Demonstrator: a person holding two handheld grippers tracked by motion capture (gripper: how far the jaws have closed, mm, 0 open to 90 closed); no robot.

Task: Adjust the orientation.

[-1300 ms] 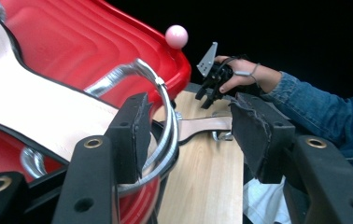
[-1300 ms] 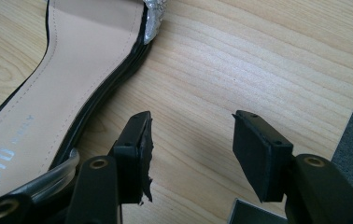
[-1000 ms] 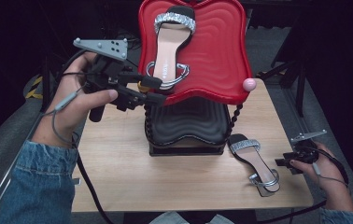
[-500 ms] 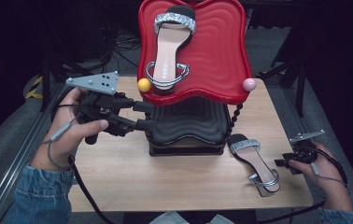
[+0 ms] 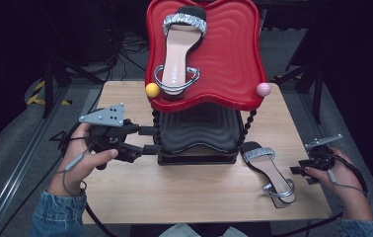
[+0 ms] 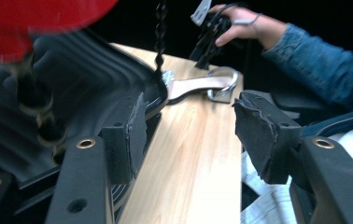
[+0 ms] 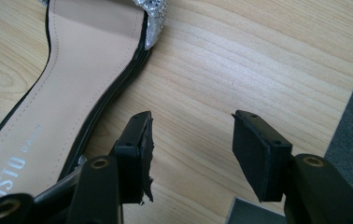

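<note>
- The right gripper [image 5: 309, 170] sits low at the near right edge of the table [image 5: 194, 197], its fingers [image 7: 139, 140] apart with only bare wood between them; they have just been closing slightly. It lies just right of the sandal [image 5: 268, 170], probably lined up to take it by the heel end.
- That sandal lies flat on the table, near right of the rack [image 5: 199, 133], toe toward the rack. It has a smooth tan insole, a thin black sole, a glittery silver toe band and a shiny metal-look ankle loop.
- The table is pale wood with clear grain.
- The left gripper [image 5: 147, 139] is held level at the rack's left side, fingers [image 6: 130, 133] apart and holding nothing, having just opened a little. It seems placed to steady the rack or reach the lower tray [image 5: 202, 126].
- The rack has two wavy, ribbed trays joined by black beaded posts: a dark lower one, empty as far as I can tell, and a glossy red upper one [image 5: 224, 59].
- The second sandal [image 5: 179, 54] lies on the red tray, toe to the far side, so the pair looks half stowed.
- A yellow ball [image 5: 152, 90] and a pink ball [image 5: 263, 89] cap the red tray's near corners.
</note>
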